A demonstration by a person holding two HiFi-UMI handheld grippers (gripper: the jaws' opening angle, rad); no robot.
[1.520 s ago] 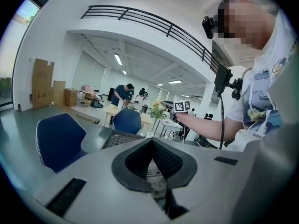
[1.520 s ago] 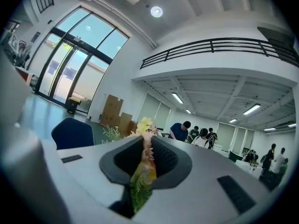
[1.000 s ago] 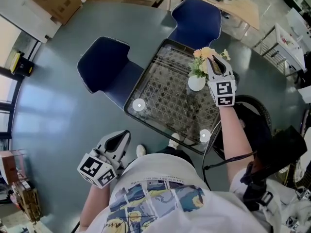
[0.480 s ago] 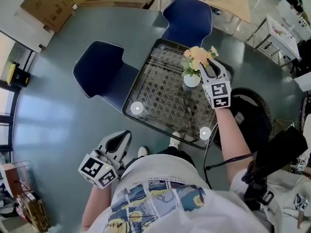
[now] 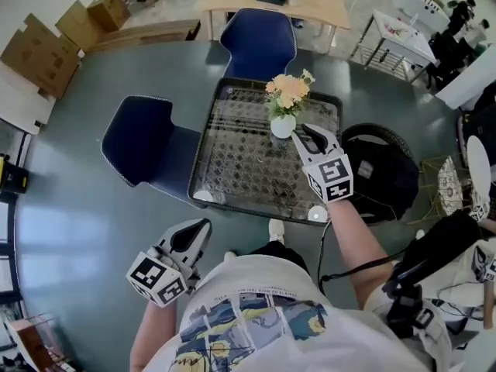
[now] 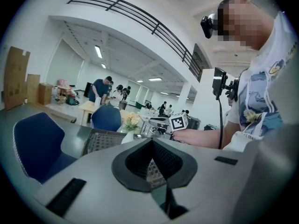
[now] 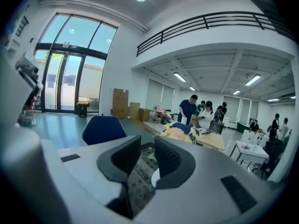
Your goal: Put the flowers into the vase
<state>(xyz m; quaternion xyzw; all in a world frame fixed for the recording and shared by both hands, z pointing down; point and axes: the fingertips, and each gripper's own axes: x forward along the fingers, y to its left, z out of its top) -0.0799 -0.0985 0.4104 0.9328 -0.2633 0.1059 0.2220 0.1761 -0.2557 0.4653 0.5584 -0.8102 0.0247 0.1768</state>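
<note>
Peach and yellow flowers (image 5: 285,93) stand upright in a small white vase (image 5: 282,126) on the far half of a glass-topped mesh table (image 5: 203,155). My right gripper (image 5: 307,132) hovers just right of the vase, clear of it; its jaws are closing with nothing between them. Along those jaws in the right gripper view (image 7: 147,141), the flowers (image 7: 179,133) and a sliver of the vase (image 7: 155,176) show ahead. My left gripper (image 5: 200,225) hangs low beside my body, off the table, shut and empty. The left gripper view (image 6: 152,141) shows the flowers (image 6: 131,121) far off.
Two blue chairs (image 5: 141,138) (image 5: 256,40) stand at the table's left and far sides. A black round bag (image 5: 381,175) sits to the right of it. A wooden table (image 5: 273,0) and cardboard boxes (image 5: 48,43) lie further back, and people stand in the distance.
My right gripper let go of the flowers, opened and drew back from the vase toward me. The flowers stay in the vase. The left gripper kept its place.
</note>
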